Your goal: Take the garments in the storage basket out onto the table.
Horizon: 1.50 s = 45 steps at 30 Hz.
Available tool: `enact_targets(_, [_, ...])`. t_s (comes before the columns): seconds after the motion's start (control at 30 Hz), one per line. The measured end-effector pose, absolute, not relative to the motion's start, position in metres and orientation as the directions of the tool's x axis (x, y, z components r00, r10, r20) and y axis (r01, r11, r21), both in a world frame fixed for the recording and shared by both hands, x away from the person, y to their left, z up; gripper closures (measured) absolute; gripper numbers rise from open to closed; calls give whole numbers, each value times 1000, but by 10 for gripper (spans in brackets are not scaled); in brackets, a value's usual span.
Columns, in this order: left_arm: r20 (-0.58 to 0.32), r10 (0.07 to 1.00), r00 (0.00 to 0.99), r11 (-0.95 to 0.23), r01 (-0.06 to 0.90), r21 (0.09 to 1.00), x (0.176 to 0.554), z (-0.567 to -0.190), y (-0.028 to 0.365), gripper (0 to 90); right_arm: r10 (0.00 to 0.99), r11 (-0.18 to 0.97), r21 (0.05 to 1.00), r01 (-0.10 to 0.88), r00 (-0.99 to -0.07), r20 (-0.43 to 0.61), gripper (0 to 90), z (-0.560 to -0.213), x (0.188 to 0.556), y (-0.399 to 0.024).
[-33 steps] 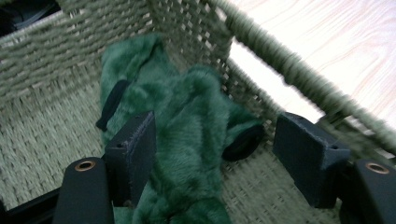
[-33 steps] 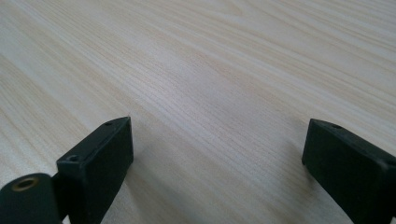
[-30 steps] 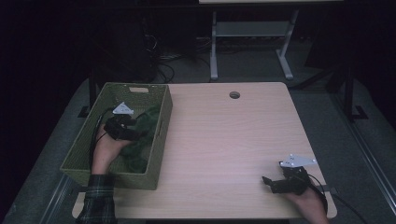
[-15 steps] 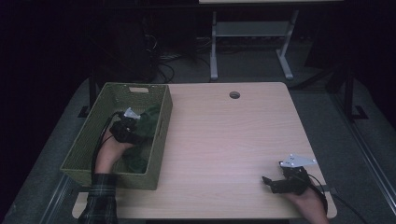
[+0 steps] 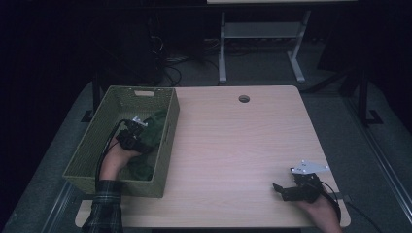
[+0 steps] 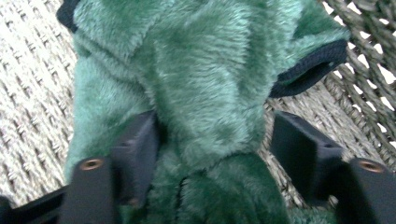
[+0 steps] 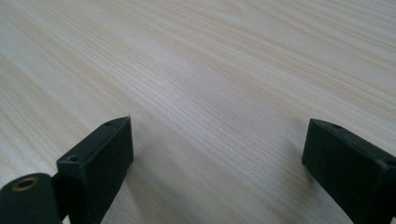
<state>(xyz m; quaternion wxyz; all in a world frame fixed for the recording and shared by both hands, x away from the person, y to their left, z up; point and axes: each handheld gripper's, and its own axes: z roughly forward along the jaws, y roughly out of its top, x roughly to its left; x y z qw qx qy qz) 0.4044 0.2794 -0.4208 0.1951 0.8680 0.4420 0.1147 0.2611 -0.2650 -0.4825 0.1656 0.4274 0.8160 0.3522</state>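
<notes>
While my left gripper (image 5: pixel 138 130) closes around the green plush garment (image 6: pixel 196 93) inside the woven basket (image 5: pixel 145 182), one jaw touches fleece, the other's clear | right gripper (image 5: pixel 286 190) wide open, resting on the counter (image 5: pixel 233 150)

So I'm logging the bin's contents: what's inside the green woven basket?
A green plush garment with dark trim lies in the basket, the left gripper reaching into it. Whatever is under the fabric is hidden.
</notes>
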Motion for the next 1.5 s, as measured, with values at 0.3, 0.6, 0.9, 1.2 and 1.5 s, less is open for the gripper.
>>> enact_targets(0.3, [-38,809,586,-524,750,402,403,-418,281,700,814,386,716,581,-580,31,83,-483,261,-265])
enact_targets(0.6, [-89,834,545,-459,774,436,402,-408,287,759,814,387,716,581,-580,31,83,-482,261,-265])
enact_targets(0.9, [-206,824,528,-347,757,553,398,-394,299,770,814,387,716,581,-580,31,83,-482,261,-265])
enact_targets(1.2, [-266,818,510,-258,738,623,392,-382,313,775,814,387,716,581,-580,31,84,-482,261,-265])
enact_targets(1.5, [-295,808,510,-200,708,677,385,-366,320,775,814,387,717,581,-580,31,83,-483,261,-265])
